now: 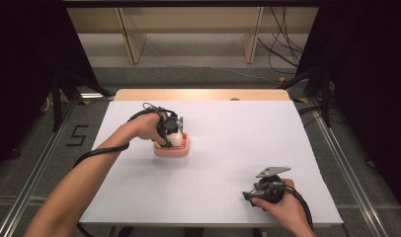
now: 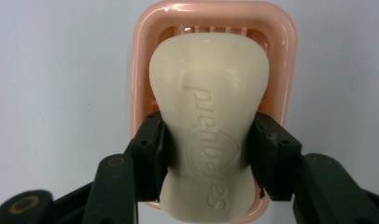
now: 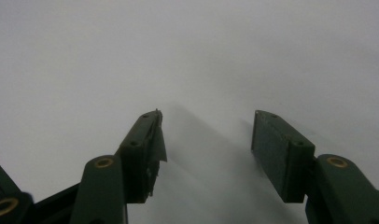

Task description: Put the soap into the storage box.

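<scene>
Left forearm stretched across the table, the left gripper [image 2: 208,154] clamps a cream soap bar [image 2: 208,121] over the pink soap dish [image 2: 141,70] — the right gripper [image 3: 206,140] rests near the table's front edge, jaws apart, empty.

Cream soap bar [image 2: 208,135] with embossed lettering, pink slotted dish [image 2: 285,56], white table [image 1: 228,163].

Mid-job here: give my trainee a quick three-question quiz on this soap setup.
1. True or false: the left gripper is shut on the soap bar.
2. What sits under the soap? A) pink soap dish B) blue bowl C) metal tray
3. What lies between the right gripper's pads?

Key: 1 true. 2 A, the pink soap dish. 3 nothing; its jaws stand open over the white table cover.
</scene>
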